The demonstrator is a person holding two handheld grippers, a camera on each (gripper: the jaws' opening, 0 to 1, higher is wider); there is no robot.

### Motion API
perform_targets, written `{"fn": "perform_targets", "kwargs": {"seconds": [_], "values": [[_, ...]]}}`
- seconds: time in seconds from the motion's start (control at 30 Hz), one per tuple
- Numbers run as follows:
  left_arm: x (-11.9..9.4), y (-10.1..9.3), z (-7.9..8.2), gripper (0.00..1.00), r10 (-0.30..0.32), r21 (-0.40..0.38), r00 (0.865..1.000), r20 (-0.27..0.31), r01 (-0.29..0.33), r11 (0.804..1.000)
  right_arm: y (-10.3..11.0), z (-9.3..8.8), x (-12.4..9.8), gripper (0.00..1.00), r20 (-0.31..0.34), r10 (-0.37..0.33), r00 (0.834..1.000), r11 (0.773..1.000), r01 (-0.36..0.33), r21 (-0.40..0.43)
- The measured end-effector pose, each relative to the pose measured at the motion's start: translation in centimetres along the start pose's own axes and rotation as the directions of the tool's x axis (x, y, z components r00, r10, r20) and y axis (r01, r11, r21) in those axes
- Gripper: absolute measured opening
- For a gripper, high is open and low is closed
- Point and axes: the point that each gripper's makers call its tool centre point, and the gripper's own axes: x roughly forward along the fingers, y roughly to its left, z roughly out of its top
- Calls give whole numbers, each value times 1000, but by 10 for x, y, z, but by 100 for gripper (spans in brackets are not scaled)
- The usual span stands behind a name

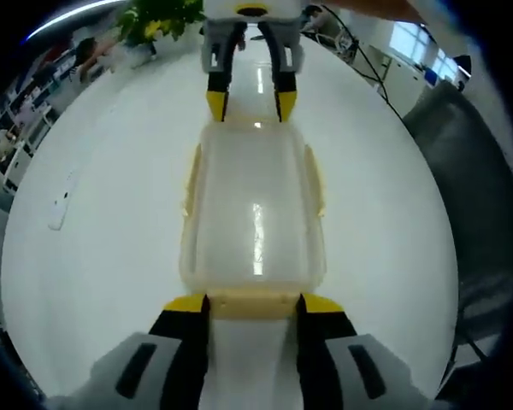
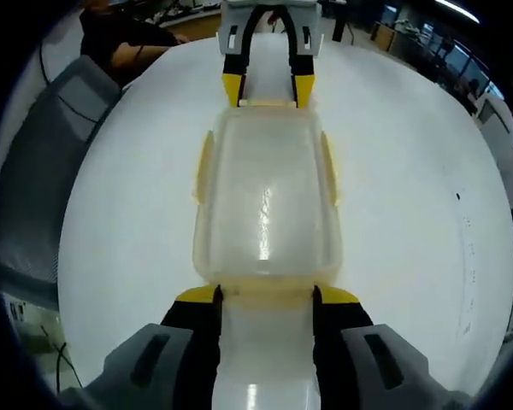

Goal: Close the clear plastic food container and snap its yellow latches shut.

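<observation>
The clear plastic container [image 1: 255, 201] [image 2: 265, 192] lies lengthwise on the white table [image 1: 111, 282] with its lid on top. Pale yellow latches sit on its long sides [image 1: 191, 179] [image 2: 329, 166] and at both ends. My left gripper [image 1: 255, 305] is open at the near end in the left gripper view, its yellow-tipped jaws flanking the end latch [image 1: 255, 301]. Its tips also show at the far end [image 2: 268, 92] in the right gripper view. My right gripper [image 2: 265, 296] is open too, straddling the opposite end latch [image 2: 265, 292], and appears across the container [image 1: 250, 102].
A grey chair [image 1: 470, 188] [image 2: 43, 171] stands by the table's edge. A small white object [image 1: 60, 205] lies on the table. A green plant [image 1: 158, 21] and cables [image 1: 359, 51] sit at the far side. A person in dark clothing [image 2: 120, 38] is beyond the table.
</observation>
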Motion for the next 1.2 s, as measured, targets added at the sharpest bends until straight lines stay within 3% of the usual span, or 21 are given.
{"fn": "perform_targets", "kwargs": {"seconds": [0.3,0.5,0.7,0.87,1.0,1.2], "values": [[-1,-1,-1,36,2,0,1000,-12,-2,1000,0,0,0,39,8,-4,1000,1000,4,9],[-2,-2,-2,34,18,-50,1000,-5,-18,999,1,0,-1,37,8,-15,1000,1000,15,22],[-3,-13,1,34,1,-62,1000,7,0,998,12,-1,-10,37,1,-13,1000,1000,13,14],[-31,-17,25,34,47,-47,996,82,-43,998,15,1,-44,37,36,-44,998,999,44,-3],[-41,-23,38,34,70,-45,994,81,-67,997,21,3,-68,37,55,-60,997,998,62,-29],[-51,-35,70,34,111,-43,988,108,-106,993,30,-14,-95,37,44,-89,995,994,91,-59]]}}
